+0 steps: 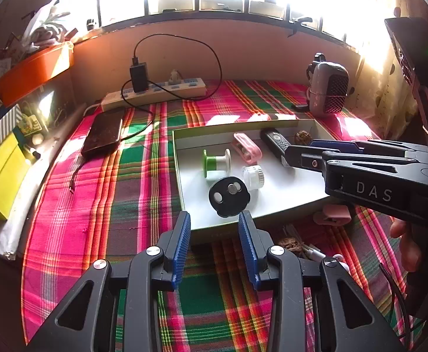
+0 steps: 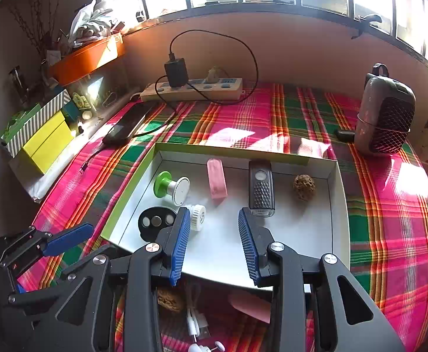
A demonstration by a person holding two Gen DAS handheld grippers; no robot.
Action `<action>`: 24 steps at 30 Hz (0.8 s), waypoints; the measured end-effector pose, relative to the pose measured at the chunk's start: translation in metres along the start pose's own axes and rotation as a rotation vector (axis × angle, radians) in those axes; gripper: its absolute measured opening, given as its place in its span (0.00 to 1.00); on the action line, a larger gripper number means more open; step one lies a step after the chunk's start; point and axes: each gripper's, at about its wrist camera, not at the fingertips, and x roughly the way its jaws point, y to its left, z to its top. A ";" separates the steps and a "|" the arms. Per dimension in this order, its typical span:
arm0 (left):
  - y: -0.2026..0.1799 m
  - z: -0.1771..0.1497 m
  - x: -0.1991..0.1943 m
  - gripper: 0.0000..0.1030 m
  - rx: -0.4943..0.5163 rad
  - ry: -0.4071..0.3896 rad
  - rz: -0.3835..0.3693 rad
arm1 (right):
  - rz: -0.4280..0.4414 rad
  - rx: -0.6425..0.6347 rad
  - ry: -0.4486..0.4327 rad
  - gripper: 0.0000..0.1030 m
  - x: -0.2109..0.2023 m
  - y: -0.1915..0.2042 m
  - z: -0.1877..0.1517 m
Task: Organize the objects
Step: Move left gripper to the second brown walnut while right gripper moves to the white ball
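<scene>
Left tongs (image 1: 214, 242) spread wide, nothing between them, hovering just short of the white tray (image 2: 287, 234). Right tongs (image 2: 214, 245) also apart over tray's near edge. Inside: black disc (image 1: 228, 196), green spool (image 1: 216, 162), pink case (image 2: 216, 182), walnut (image 2: 304, 187).

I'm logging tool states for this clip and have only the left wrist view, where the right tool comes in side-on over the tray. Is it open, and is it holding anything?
Observer: The right tool is open with nothing between its fingers. It sits over the near part of the tray.
Reviewer: Its tip covers part of a dark item in my view. What is that?
Observer: It's a dark device with a round button near the top and a perforated lower half. It lies flat in the tray between the pink case and the walnut.
</scene>
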 end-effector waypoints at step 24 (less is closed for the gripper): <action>-0.023 -0.037 -0.018 0.31 0.003 0.032 -0.090 | -0.091 0.088 -0.044 0.35 -0.055 -0.036 -0.070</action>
